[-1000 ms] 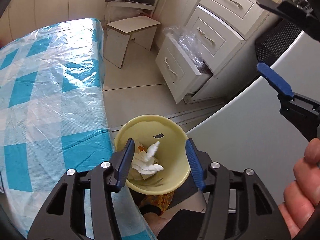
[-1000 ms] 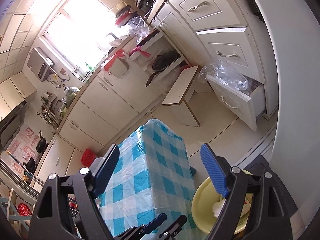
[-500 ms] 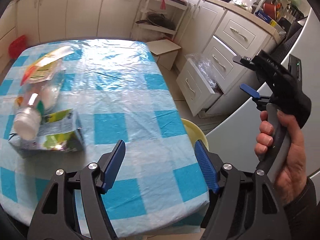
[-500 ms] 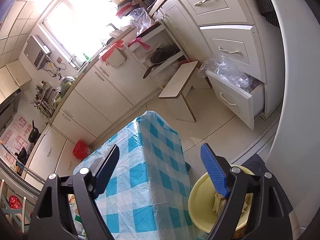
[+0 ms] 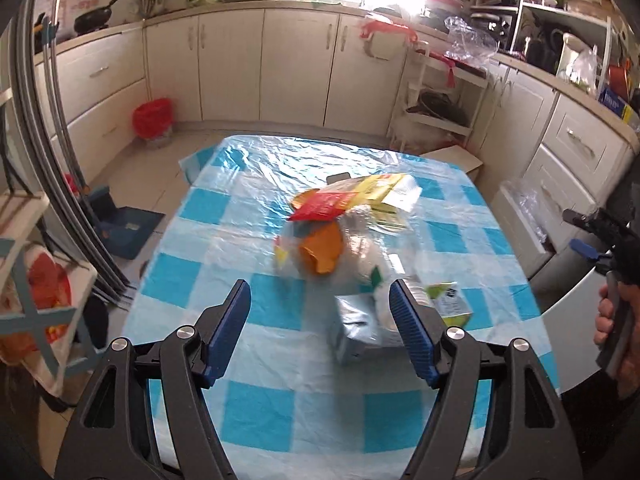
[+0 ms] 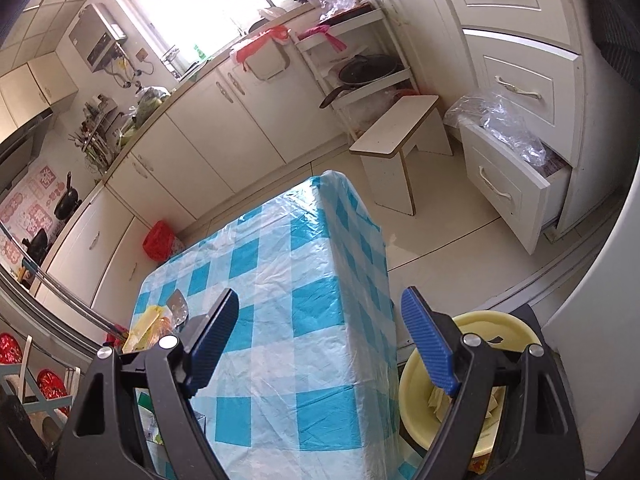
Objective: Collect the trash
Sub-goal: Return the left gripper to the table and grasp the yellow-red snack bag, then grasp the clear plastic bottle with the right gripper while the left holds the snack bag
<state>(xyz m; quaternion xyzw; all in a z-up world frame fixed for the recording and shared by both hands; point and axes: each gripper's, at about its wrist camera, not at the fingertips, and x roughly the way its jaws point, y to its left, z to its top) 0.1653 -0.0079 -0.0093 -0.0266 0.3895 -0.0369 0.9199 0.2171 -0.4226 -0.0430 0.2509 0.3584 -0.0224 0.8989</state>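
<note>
- Room: a kitchen with cream cabinets along the walls, a bright window over the far worktop, pale floor tiles.
- Counter (image 5: 256, 400): a table under a blue-and-white checked plastic cover, standing in the middle of the floor.
- Trash pile (image 5: 344, 232): lies near the middle of the counter; blurred in the left wrist view. It holds a red and yellow wrapper (image 5: 352, 196), an orange piece (image 5: 322, 250) inside clear plastic, and a silver carton (image 5: 360, 330) with a green-printed end, nearest the camera.
- Yellow bin (image 6: 492, 328): on the floor just beside the counter's near corner, with crumpled white paper inside.
- Left gripper (image 5: 320, 330): above the counter's near half, jaws wide apart with nothing between the pads; the silver carton lies just beyond its right finger.
- Right gripper (image 6: 320, 342): jaws wide apart and empty, over the counter's edge, the right finger above the yellow bin. In the left wrist view a hand (image 5: 612, 320) grips its handle at the right edge.
- White stool (image 6: 400, 136): on the floor beyond the counter.
- Open drawer (image 6: 512, 176): pulled out, clear plastic bag on top.
- Red bag (image 5: 153, 117): on the floor by the far cabinets.
</note>
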